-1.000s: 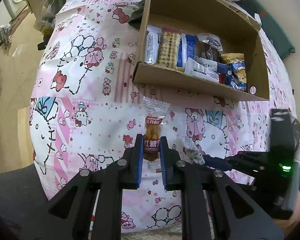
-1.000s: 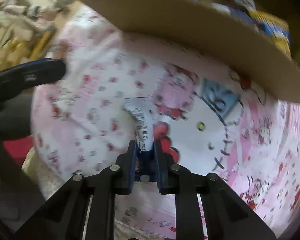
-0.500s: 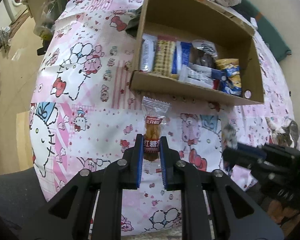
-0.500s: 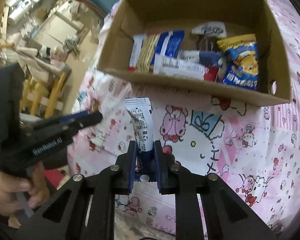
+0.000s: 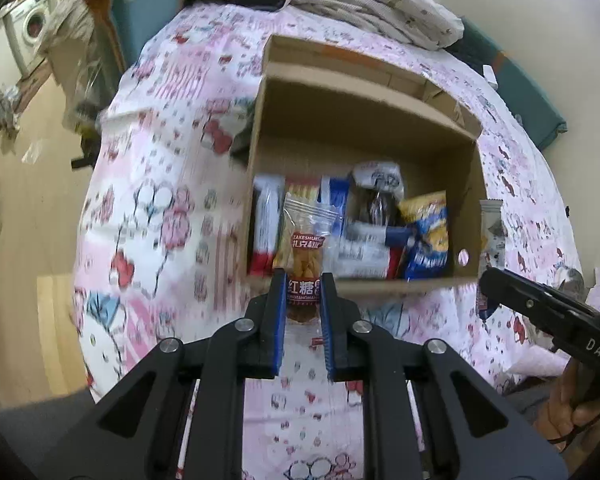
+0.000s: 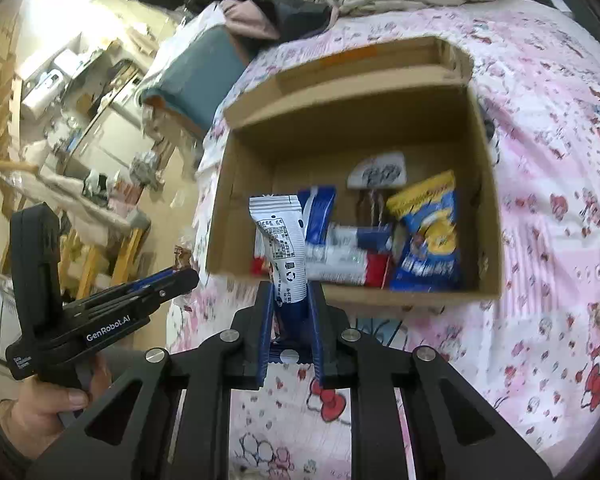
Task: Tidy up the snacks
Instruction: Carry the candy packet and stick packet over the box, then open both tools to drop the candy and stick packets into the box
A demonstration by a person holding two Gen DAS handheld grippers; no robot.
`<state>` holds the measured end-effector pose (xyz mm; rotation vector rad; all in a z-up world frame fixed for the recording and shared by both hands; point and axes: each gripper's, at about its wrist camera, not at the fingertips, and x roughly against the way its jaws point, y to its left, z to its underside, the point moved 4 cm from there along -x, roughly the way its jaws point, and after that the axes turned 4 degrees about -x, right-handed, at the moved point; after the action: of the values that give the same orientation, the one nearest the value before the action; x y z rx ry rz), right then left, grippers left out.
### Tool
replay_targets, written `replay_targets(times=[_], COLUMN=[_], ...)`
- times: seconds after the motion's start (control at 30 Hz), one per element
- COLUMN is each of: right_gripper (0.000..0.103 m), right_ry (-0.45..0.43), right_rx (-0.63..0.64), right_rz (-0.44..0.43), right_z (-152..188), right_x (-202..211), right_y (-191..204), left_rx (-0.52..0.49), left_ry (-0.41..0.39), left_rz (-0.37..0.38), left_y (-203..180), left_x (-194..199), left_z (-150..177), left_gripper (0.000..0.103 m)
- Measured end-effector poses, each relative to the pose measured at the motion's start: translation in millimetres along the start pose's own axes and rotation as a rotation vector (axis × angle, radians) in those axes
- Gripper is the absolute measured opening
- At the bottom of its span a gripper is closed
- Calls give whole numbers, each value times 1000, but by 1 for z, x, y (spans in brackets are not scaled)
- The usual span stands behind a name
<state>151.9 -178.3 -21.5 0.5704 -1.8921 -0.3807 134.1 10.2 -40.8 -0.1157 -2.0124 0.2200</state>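
Observation:
My left gripper (image 5: 303, 280) is shut on a clear snack packet with a red label (image 5: 305, 248), held upright above the near wall of an open cardboard box (image 5: 364, 128). My right gripper (image 6: 290, 292) is shut on a white and blue snack packet (image 6: 282, 252), held upright over the box's near wall (image 6: 412, 294). The box holds several snack packs, among them a yellow and blue bag (image 6: 430, 236). The right gripper (image 5: 540, 304) shows at the right of the left wrist view, and the left gripper (image 6: 112, 304) at the left of the right wrist view.
The box stands on a bed with a pink cartoon-print sheet (image 5: 168, 184). Folded bedding (image 5: 372, 4) lies behind the box. To the left the bed edge drops to a wooden floor (image 5: 32, 208) with cluttered furniture (image 6: 80, 92).
Both grippers have risen and moved toward the box with their packets, so both views now look down into it from above its near wall.

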Motion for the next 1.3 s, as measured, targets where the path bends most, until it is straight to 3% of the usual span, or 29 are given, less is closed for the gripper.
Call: replay_targets(times=[0.47, 0.97, 1.07, 1.1, 1.13, 1.2, 1.23, 1.27, 1.3], right_gripper=[18, 22, 22, 22, 25, 32, 44, 67, 76], right_ry=[-7, 59, 52, 46, 40, 20, 9, -3, -21], right_rx=[-108, -237, -237, -236, -235, -226, -220, -216, -211], right_rz=[72, 83, 97, 95, 91, 86, 85, 80, 75], right_z=[-30, -20, -21, -21, -23, -25, -26, -26, -27], right_x=[-22, -49, -48, -46, -45, -40, -38, -36, -33], right_y=[-47, -79, -79, -78, -78, -75, -73, -72, -70], left_rx=[-68, -124, -105, -100, -96, -100, -105, -107, -110], left_ry=[-23, 7, 27, 22, 10, -24, -33, -38, -37], left_rz=[-27, -33, -44, -51, -60, -68, -72, -64, -23], left_y=[-30, -45, -42, -41, -40, -40, -41, -42, -44], left_x=[-34, -83, -84, -82, -79, -70, -67, -63, -59], left_z=[-64, -55, -54, -54, -54, -55, -56, -56, -56], left_gripper=[13, 14, 36, 52, 64, 70, 70, 70, 70])
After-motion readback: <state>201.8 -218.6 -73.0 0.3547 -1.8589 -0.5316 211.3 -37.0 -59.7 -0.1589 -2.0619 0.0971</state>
